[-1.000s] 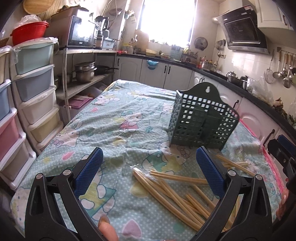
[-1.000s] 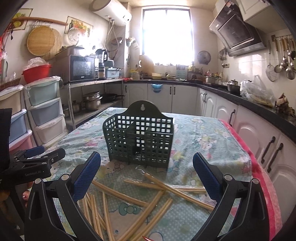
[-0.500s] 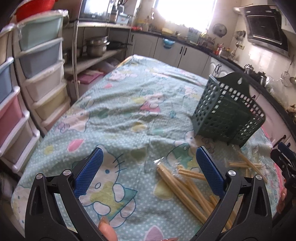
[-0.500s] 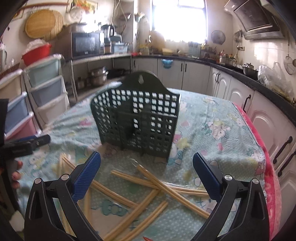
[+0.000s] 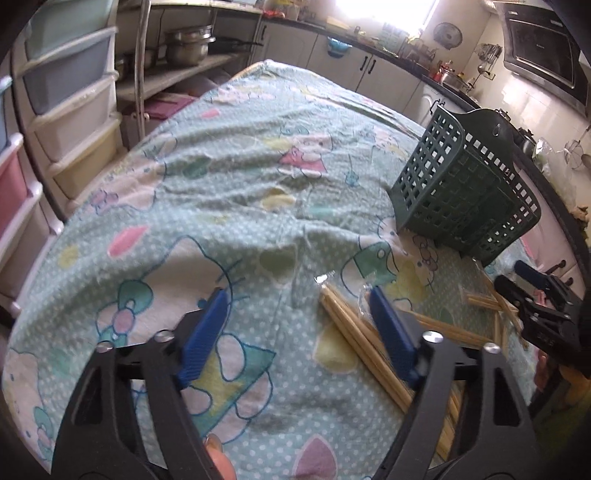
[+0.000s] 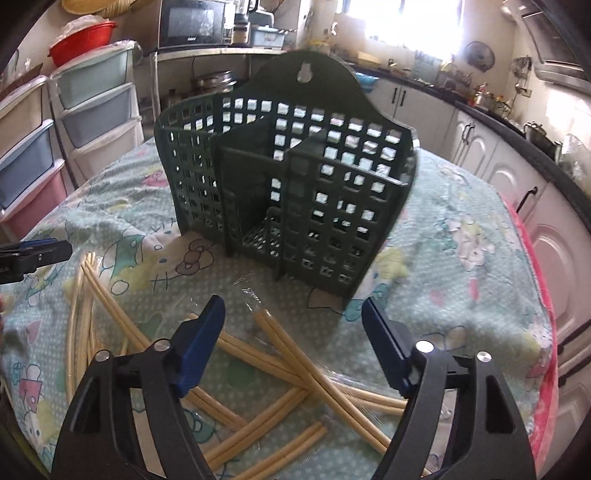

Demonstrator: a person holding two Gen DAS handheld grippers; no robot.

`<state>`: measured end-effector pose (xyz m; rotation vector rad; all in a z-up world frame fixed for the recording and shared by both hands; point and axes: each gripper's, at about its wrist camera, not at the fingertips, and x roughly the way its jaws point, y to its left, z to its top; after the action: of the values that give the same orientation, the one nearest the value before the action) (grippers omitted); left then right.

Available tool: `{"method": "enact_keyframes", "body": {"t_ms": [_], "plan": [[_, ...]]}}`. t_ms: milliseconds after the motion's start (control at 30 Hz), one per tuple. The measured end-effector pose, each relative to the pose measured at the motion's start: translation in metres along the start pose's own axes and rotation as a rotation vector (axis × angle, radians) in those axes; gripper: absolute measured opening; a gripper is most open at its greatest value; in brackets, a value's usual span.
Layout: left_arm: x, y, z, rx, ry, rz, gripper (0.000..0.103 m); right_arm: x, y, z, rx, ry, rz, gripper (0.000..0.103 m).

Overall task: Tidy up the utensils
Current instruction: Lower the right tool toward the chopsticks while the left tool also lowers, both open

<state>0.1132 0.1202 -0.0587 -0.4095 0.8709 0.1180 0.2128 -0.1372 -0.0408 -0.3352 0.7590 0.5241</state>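
Several pairs of bamboo chopsticks (image 6: pixel 295 354) in clear wrappers lie scattered on the patterned tablecloth in front of a dark green perforated utensil holder (image 6: pixel 291 192), which stands upright. My right gripper (image 6: pixel 293 314) hovers over a crossed pair, its jaws closing with the chopstick tips between them but untouched. My left gripper (image 5: pixel 297 304) hangs above another chopstick bundle (image 5: pixel 354 332), its jaws also closing; the bundle's end lies between the blue pads without contact. The holder (image 5: pixel 465 192) sits right of it. Each gripper shows in the other's view: the right gripper (image 5: pixel 532 291), the left gripper (image 6: pixel 37 254).
The table (image 5: pixel 221 166) carries a mint cartoon-print cloth. Plastic drawer towers (image 6: pixel 55 147) stand to the left, a shelf with pots and a microwave (image 6: pixel 192 22) behind. Kitchen cabinets (image 6: pixel 517 166) run along the right. A fingertip (image 5: pixel 218 458) shows under the left gripper.
Both grippers have sunk and tilted down toward the chopsticks, the right one nearing the holder. Both pairs of jaws, wide before, have narrowed.
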Motion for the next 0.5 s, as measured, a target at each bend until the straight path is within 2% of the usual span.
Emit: {"method": "enact_keyframes", "body": {"t_ms": [167,233,400,500], "plan": [[0.003,-0.001,-0.001,-0.011,0.020,-0.040,0.042,0.013,0.001,0.003,-0.009,0.027,0.017,0.063],[0.002,-0.006,-0.001,0.000,0.016,-0.053,0.038,0.016,-0.001,0.004,-0.007,0.035,0.025,0.061],[0.003,-0.023,0.001,0.046,0.020,-0.100,0.037,0.024,-0.004,0.004,0.007,0.056,0.041,0.047],[0.006,-0.031,0.002,0.059,0.031,-0.119,0.036,0.027,-0.006,0.003,0.014,0.064,0.049,0.034]]}}
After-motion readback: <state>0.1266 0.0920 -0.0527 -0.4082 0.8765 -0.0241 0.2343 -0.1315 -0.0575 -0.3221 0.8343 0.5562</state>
